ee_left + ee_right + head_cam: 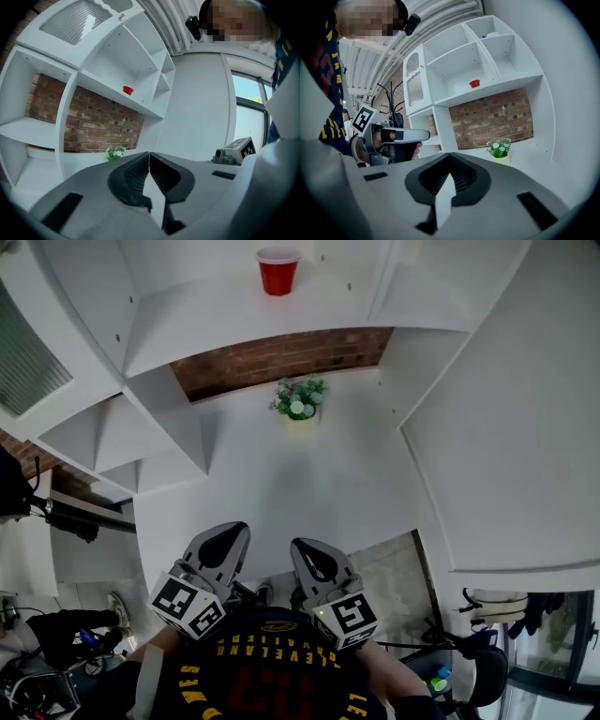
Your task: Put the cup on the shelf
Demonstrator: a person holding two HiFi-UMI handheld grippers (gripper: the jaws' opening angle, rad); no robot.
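Note:
A red cup [277,271] stands upright on a white shelf [234,320] above a brick-backed recess; it shows small in the left gripper view [127,90] and the right gripper view [474,84]. Both grippers are held low and close to the person's body, far from the cup. My left gripper [232,538] is shut with its jaws meeting and nothing between them [149,154]. My right gripper [307,554] is also shut and empty [450,157]. From the right gripper view the left gripper [393,136] shows at the left, held in a hand.
A small pot of white flowers [300,401] sits on the white counter [281,493] below the shelf. White shelving compartments [103,427] stand at left and a white panel [506,427] at right. Dark gear and a bicycle [47,512] are on the floor at left.

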